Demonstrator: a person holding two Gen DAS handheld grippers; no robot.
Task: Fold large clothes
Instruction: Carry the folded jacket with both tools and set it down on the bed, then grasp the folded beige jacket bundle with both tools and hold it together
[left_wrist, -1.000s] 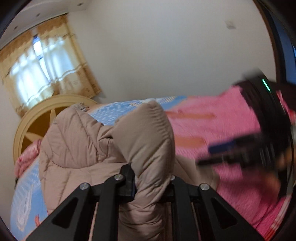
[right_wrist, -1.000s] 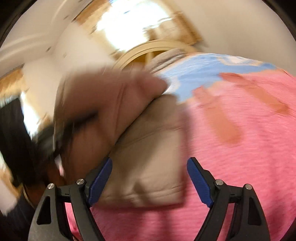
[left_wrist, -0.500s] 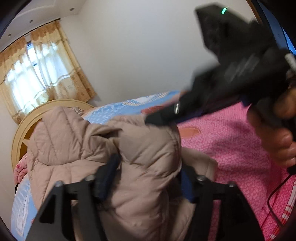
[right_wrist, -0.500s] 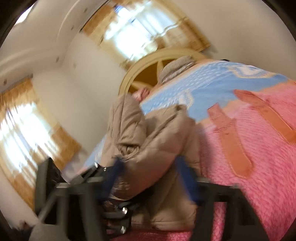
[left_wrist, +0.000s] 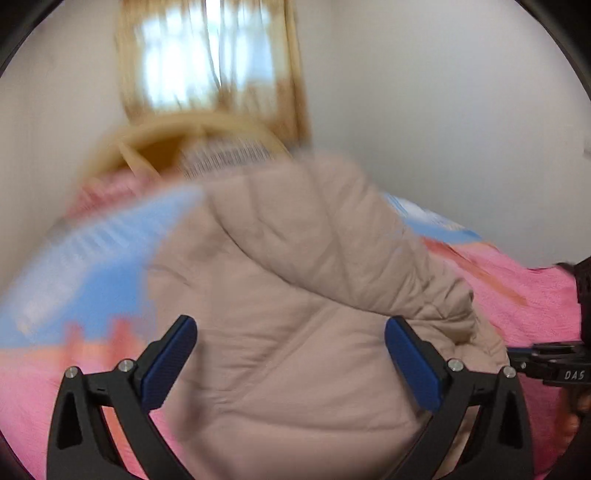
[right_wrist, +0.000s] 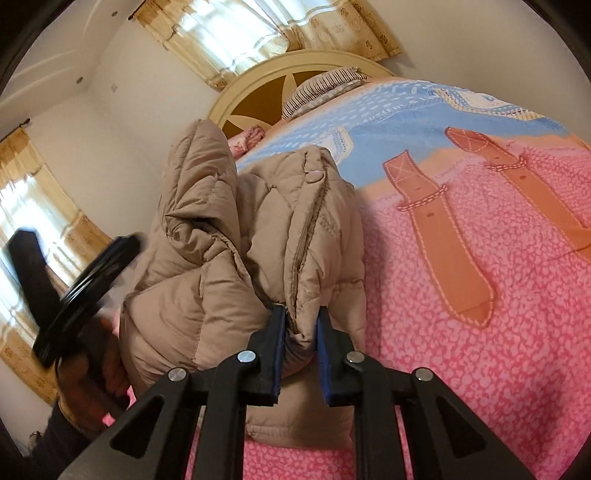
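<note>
Hand-off on the bed (right_wrist: 480, 332): the left gripper (left_wrist: 290, 363), clamped a second ago, now gapes empty over the padded jacket (right_wrist: 258, 236), while the right gripper (right_wrist: 299, 354) pinches its bunched edge, taking over the fold.

"DAS" on the right gripper (left_wrist: 554, 371) body

Beige quilted puffer jacket (right_wrist: 258, 236) lies on your pink-and-blue fleece blanket (right_wrist: 480, 295); striped pillow (right_wrist: 325, 86) behind it, against the arched cream headboard (right_wrist: 258, 81); curtained window (left_wrist: 210, 62) behind that; jacket before you.
</note>
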